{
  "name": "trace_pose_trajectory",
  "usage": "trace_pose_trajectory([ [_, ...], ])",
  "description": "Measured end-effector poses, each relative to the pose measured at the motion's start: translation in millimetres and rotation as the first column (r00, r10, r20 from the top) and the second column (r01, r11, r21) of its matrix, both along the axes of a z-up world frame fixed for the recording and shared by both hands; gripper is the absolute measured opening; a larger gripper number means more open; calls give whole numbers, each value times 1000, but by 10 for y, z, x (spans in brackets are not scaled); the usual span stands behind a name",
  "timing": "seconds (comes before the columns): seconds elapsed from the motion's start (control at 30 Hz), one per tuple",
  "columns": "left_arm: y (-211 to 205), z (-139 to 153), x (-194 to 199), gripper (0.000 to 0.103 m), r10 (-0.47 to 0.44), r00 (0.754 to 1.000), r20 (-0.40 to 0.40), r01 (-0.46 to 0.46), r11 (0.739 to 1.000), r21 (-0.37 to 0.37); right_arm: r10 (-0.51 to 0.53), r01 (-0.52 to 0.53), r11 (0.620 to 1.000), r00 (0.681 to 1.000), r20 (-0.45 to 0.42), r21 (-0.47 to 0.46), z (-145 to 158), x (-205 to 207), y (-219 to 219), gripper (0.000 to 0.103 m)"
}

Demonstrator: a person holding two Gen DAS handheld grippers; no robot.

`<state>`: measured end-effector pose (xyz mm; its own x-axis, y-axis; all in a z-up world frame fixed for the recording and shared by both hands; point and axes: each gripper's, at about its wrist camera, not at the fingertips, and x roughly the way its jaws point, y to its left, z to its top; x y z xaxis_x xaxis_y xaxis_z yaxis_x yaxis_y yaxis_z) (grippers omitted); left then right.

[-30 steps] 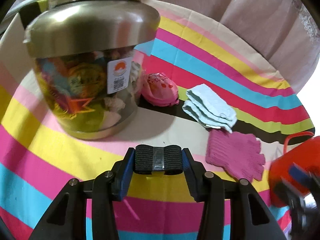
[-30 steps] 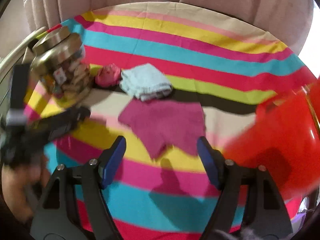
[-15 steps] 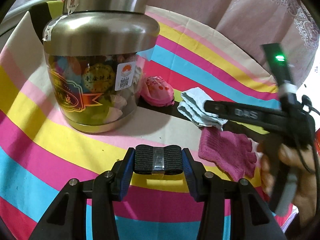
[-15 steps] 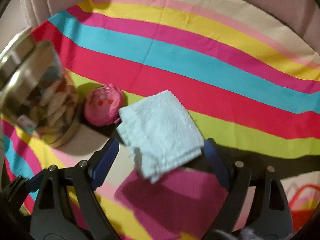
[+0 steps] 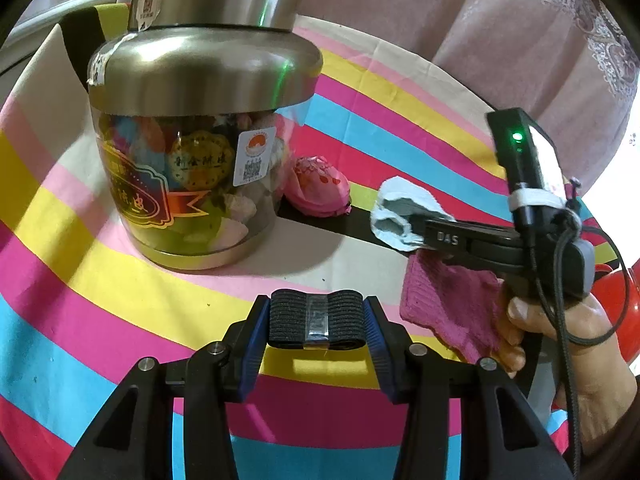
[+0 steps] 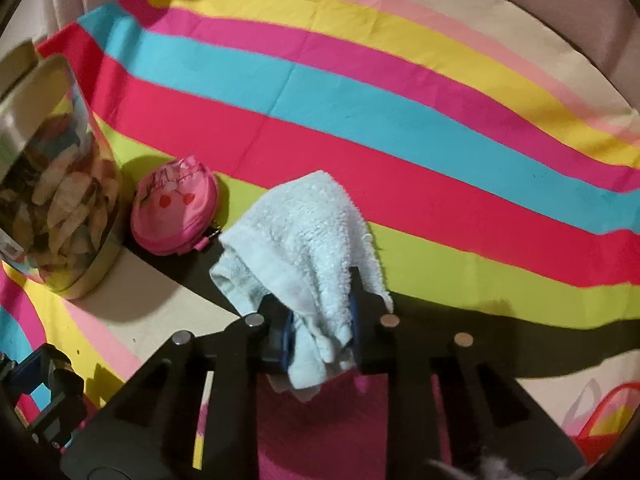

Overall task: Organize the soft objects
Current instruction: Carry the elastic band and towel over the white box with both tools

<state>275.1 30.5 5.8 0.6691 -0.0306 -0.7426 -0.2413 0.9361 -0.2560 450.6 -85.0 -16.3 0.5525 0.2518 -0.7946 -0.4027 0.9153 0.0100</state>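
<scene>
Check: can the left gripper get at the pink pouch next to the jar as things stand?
Probably not yet. The left gripper is shut on a black elastic roll. The path to the pink pouch beside the jar looks clear across the striped cloth.

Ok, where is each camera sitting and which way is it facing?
Left wrist: on the left gripper, angled down at the jar; its own fingers hold a black roll, and the right hand shows.
Right wrist: on the right gripper, angled down at the striped cloth; its jaws are closing on the blue towel.
Shared: jar, pink pouch, towel, pink glove.
</scene>
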Motion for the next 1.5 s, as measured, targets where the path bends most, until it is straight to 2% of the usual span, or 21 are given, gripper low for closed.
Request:
trace_pose_trajectory([
  [0.13,-35,44,-12,47,-8,1000,12,8,1000,13,-47,45,998,997,56,48,160,-210,-155,25],
  [0.37,-138,205,-131,47,-30,999,46,28,999,37,-80,62,994,977,197,94,677,-911,-442,25],
  [0.53,-288,336,-259,47,-63,996,61,59,997,58,-99,68,988,967,233,137,894,-1379,-679,25],
  [0.77,-602,552,-446,47,-126,989,82,119,989,82,-114,74,983,962,248,168,978,-2033,-1017,25],
  [0.97,-944,665,-628,47,-202,976,81,194,976,104,-189,149,975,948,256,167,995,-2471,-1418,25],
  [1.27,-1586,724,-960,47,-347,936,54,339,934,116,-319,287,942,926,202,173,865,-2915,-2121,25],
  [1.5,-1984,764,-1166,47,-426,904,42,418,900,127,-411,386,909,895,176,158,793,-3208,-2622,25],
])
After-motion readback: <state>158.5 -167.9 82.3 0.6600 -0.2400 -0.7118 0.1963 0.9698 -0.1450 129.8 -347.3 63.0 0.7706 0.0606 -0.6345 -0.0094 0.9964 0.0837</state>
